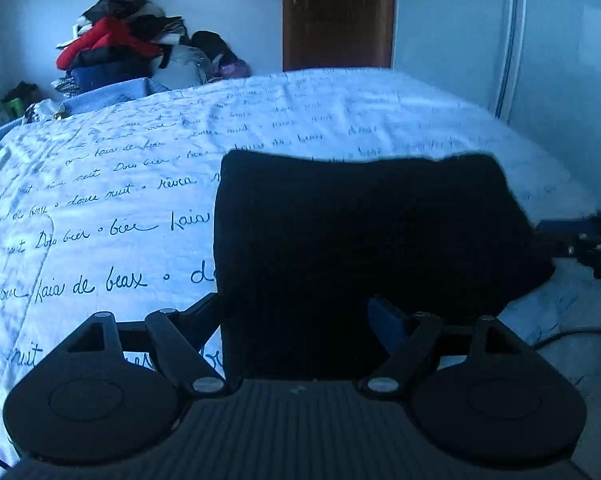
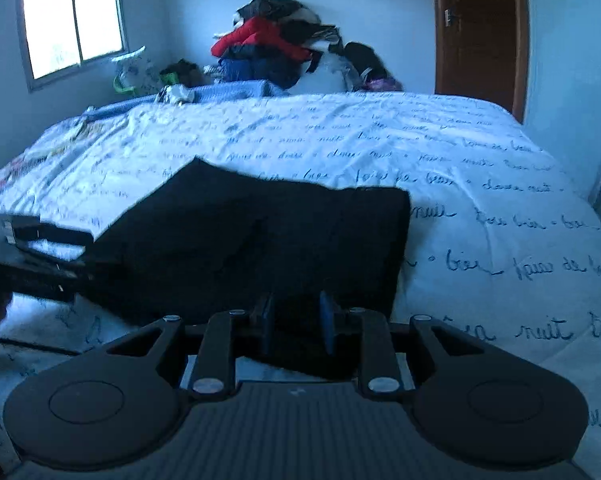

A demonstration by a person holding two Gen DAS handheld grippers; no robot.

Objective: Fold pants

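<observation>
Black pants (image 1: pixel 364 248) lie folded in a flat block on the sheet (image 1: pixel 112 208), and both claws sit at their near edge. The left claw (image 1: pixel 300 316) is released, its fingers spread wide with the cloth running between them; only one blue pad (image 1: pixel 386 322) shows, and it does not look pressed in. The right claw (image 2: pixel 296 324) is narrower, its two blue pads (image 2: pixel 326 320) flanking a fold of cloth; whether they pinch it I cannot tell. Beyond the pants the script-printed sheet stretches away. Far ahead, a clothes pile (image 2: pixel 272 48) leans on the wall, a door (image 2: pixel 476 28) to its right, a window (image 2: pixel 72 24) left.
</observation>
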